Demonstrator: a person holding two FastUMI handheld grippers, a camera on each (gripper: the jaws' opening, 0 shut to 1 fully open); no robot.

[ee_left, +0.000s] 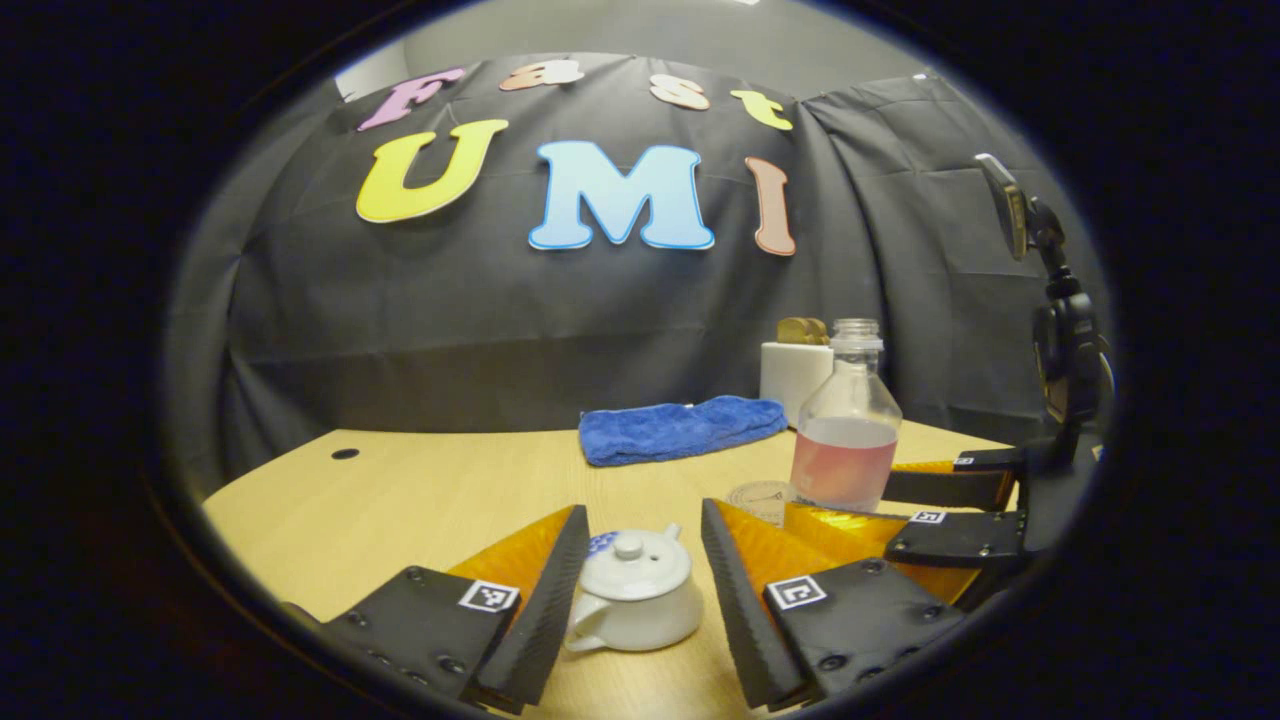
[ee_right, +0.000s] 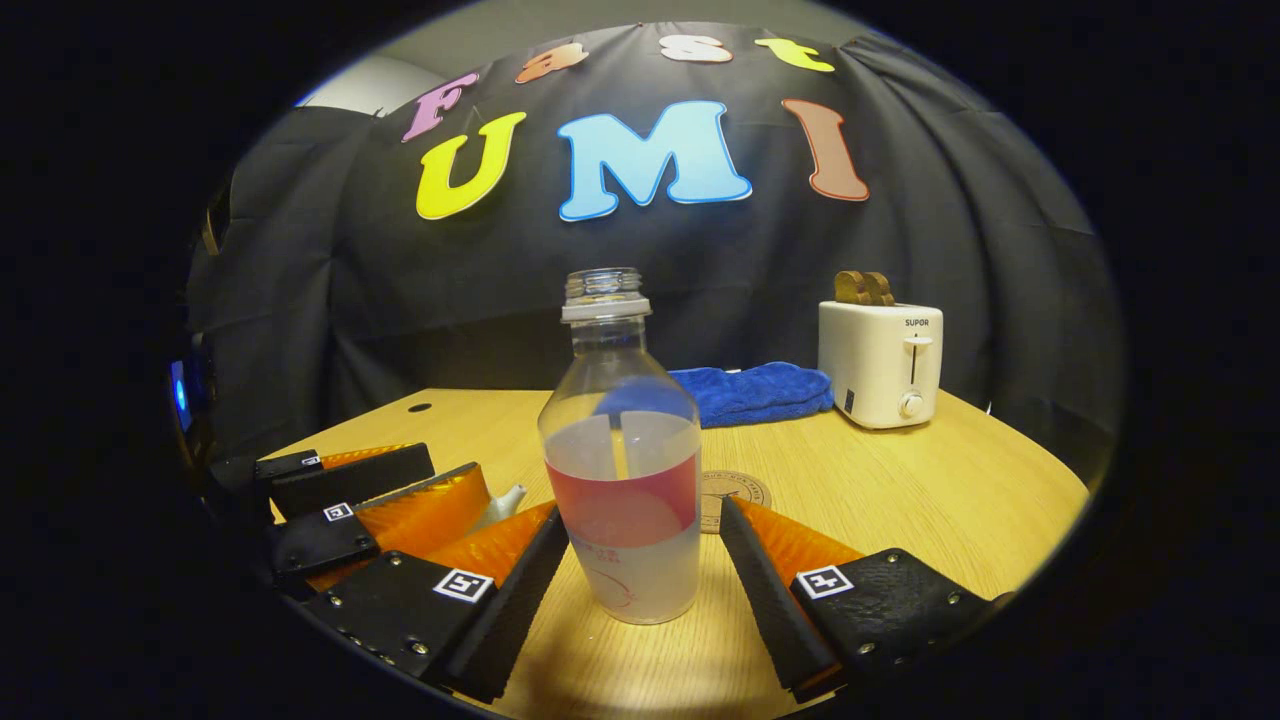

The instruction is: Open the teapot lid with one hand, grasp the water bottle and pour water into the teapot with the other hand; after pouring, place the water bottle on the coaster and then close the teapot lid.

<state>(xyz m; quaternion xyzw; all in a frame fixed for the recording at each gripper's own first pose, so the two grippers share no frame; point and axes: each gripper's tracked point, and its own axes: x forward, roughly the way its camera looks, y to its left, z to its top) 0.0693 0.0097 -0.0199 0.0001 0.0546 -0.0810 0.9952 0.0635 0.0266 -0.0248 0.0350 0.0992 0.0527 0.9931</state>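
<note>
Left gripper [ee_left: 632,590] spread around the lidded teapot [ee_left: 635,592], lower centre. Right gripper [ee_right: 640,580] spread around the uncapped water bottle [ee_right: 620,450], untouched. Behind, upper right: coaster [ee_right: 733,496], blue towel [ee_right: 755,392], toaster [ee_right: 880,362].

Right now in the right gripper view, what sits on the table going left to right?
Left tongs → teapot, only its spout peeking out → water bottle → coaster → toaster. The blue towel lies behind, overlapping the bottle, so I leave it unplaced.
</note>
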